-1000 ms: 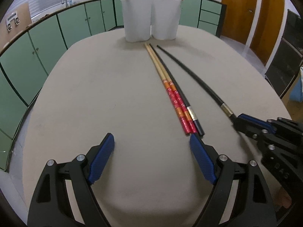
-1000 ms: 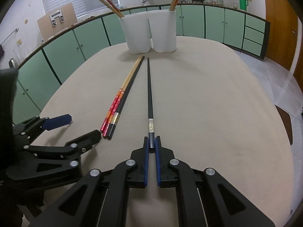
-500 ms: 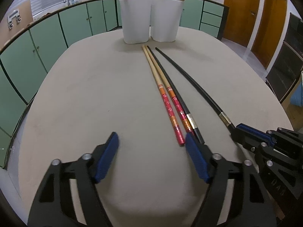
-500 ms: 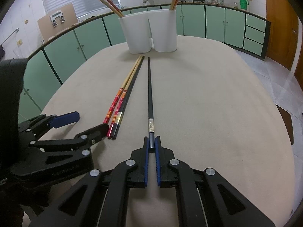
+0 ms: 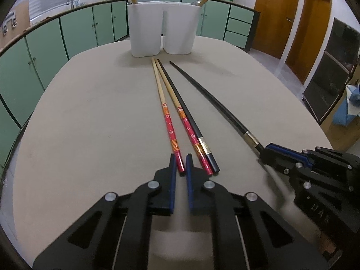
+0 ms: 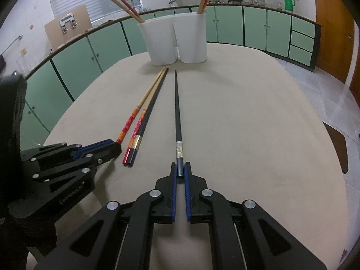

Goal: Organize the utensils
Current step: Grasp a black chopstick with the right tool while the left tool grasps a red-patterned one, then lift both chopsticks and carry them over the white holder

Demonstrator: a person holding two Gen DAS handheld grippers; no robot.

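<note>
Both tools look alike. The left gripper (image 5: 180, 165) has a matte black frame of angular, open-work arms with triangular cut-outs, joined by round silver screws. Its two fingers (image 5: 172, 180) are lined on the inner faces with blue ribbed pads. Thin pale rods run back along the inside of the frame. The right gripper (image 6: 180, 171) has the same black frame, silver screws and blue ribbed fingers (image 6: 187, 191). Seen from the side, its black body carries faint raised lettering, too blurred to read.
</note>
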